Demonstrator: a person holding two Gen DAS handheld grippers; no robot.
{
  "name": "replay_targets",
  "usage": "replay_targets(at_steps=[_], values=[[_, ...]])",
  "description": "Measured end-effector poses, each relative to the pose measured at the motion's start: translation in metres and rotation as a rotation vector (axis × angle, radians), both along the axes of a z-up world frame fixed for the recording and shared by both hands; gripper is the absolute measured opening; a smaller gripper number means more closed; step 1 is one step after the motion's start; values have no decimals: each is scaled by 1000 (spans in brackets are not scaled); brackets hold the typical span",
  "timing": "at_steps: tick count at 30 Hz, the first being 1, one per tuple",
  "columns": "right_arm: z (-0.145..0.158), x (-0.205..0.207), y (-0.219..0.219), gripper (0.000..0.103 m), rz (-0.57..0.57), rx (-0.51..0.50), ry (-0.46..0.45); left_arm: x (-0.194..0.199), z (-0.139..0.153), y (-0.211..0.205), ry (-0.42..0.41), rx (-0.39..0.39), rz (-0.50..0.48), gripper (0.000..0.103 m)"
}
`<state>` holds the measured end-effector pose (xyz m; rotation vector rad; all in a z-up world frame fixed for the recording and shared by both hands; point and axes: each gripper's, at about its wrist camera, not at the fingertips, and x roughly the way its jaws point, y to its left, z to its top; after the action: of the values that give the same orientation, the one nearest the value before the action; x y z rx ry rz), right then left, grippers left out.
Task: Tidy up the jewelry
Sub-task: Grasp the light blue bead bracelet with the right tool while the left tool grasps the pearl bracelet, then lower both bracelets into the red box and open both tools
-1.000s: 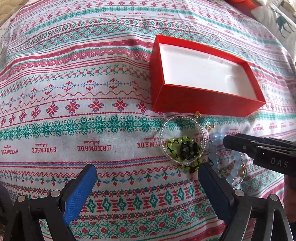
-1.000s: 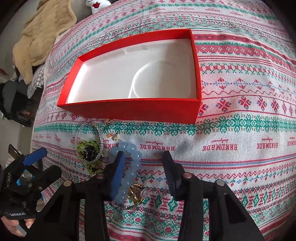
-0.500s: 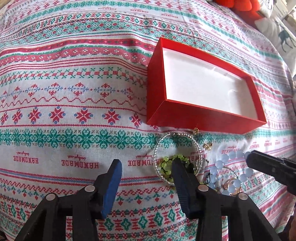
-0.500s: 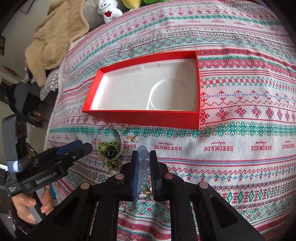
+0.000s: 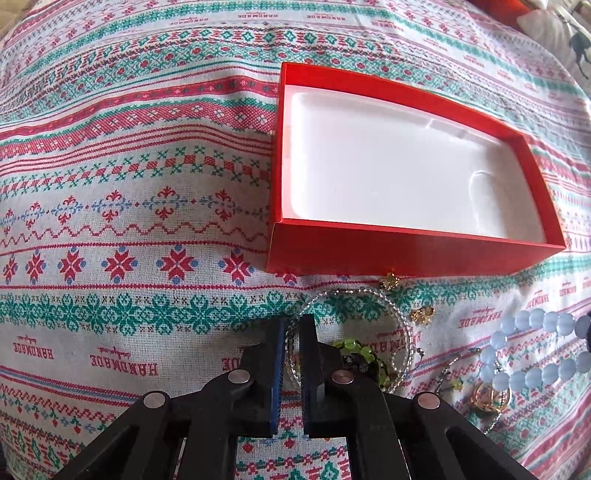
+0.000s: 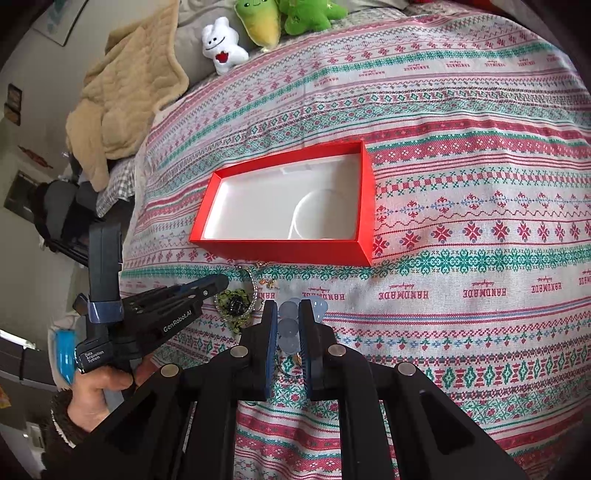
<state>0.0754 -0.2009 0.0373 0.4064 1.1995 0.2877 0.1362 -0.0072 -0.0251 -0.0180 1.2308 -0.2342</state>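
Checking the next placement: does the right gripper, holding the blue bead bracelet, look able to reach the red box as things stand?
Probably yes. The right gripper is shut on the blue bead bracelet, and only bare patterned cloth lies between it and the open, empty red box.

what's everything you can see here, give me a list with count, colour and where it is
box: one, red with white lining, nothing in it, on the bedspread
bedspread: one, red, green and white pattern
clear bead bracelet: one, in front of the box, between the left jaws
green bead piece: one, inside the clear ring
blue bead bracelet: one, pale blue, between the right jaws
gold pieces: several, small, beside the bracelets
plush toys: three, white and green, far edge
blanket: one, tan
left gripper: jaws shut
right gripper: jaws shut
hand: one, holding the left gripper
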Motion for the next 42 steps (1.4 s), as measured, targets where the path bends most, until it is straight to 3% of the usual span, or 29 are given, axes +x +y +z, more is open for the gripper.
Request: replay_targets(at_steps=[12,23,31,36,42], values=[[18,-3,-9,12,-20,0,-51,-23,56,-6,-130,-63,-56,0],[53,11,-10,12,-61,27,-172,-18,108,-17,-257,-226,-71,0],[63,29,-27,12,-124,28,-238,11,100,-31,-253,-371,-56,0],[54,38,-30,12,-147,3,-241,30,72,-22,-208,-312,21,0],[46,53,-11,12,-122,6,-250,37,55,-11,-204,-184,66,0]])
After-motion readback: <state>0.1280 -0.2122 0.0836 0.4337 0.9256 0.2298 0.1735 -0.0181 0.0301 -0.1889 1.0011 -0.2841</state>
